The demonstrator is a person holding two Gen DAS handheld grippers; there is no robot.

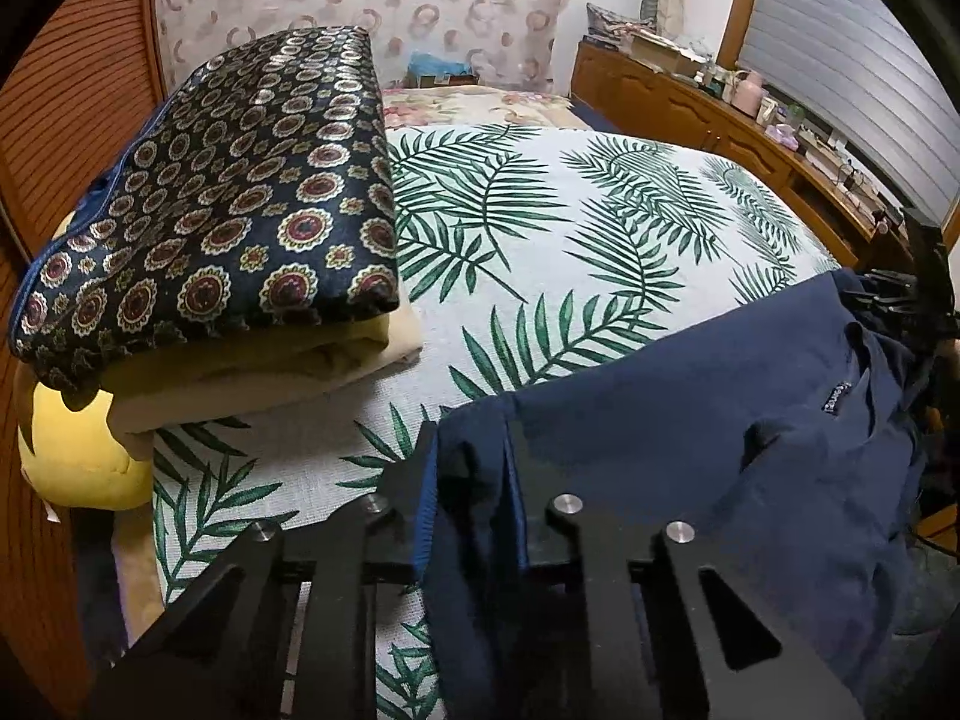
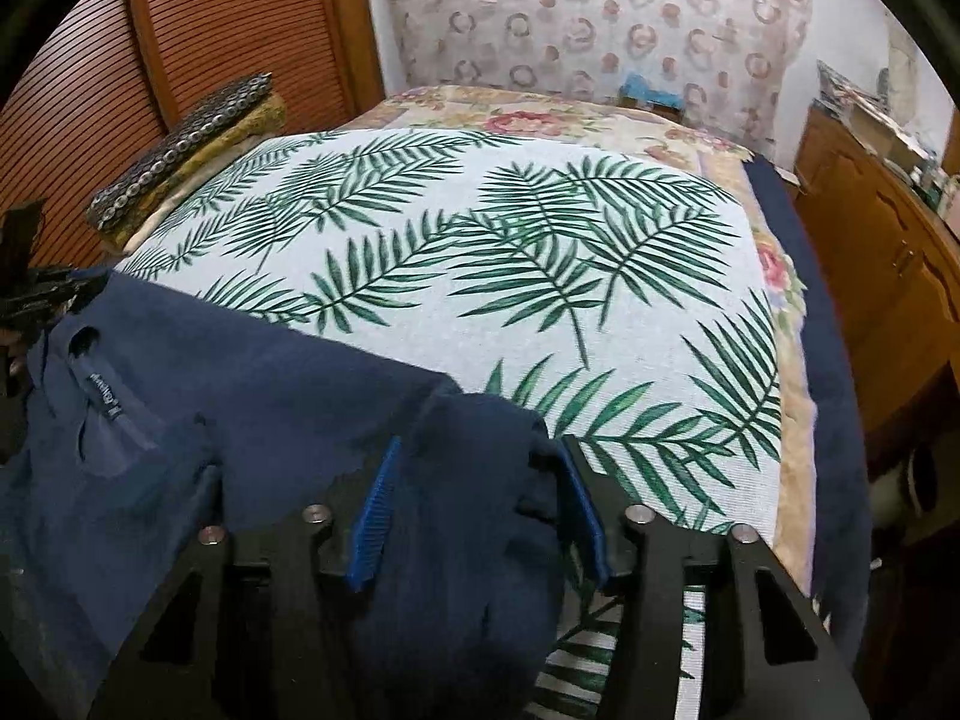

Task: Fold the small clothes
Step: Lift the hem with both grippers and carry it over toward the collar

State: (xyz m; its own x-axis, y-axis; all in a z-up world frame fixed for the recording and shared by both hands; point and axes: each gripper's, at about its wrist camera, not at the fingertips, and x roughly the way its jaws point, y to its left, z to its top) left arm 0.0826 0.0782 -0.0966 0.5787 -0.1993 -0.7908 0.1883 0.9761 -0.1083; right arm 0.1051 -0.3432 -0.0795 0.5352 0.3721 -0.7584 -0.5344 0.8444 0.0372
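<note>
A navy shirt [image 1: 690, 420] with a neck label lies on the near part of the palm-leaf bedspread [image 1: 570, 240]. My left gripper [image 1: 468, 480] is shut on the shirt's left edge, and the fabric fills the narrow gap between its fingers. In the right wrist view the same shirt [image 2: 270, 396] spreads to the left. My right gripper [image 2: 474, 516] stands partly open, with a bunch of the shirt's right edge lying between its blue pads [image 2: 375, 516]. Each gripper shows as a dark shape at the edge of the other's view.
A folded dark medallion-print cloth [image 1: 228, 228] rests on cream bedding [image 1: 270, 372] and a yellow cushion [image 1: 78, 456] at the bed's left. A wooden slatted wall [image 2: 180, 60] is on the left. A cluttered wooden cabinet [image 1: 750, 120] runs along the right.
</note>
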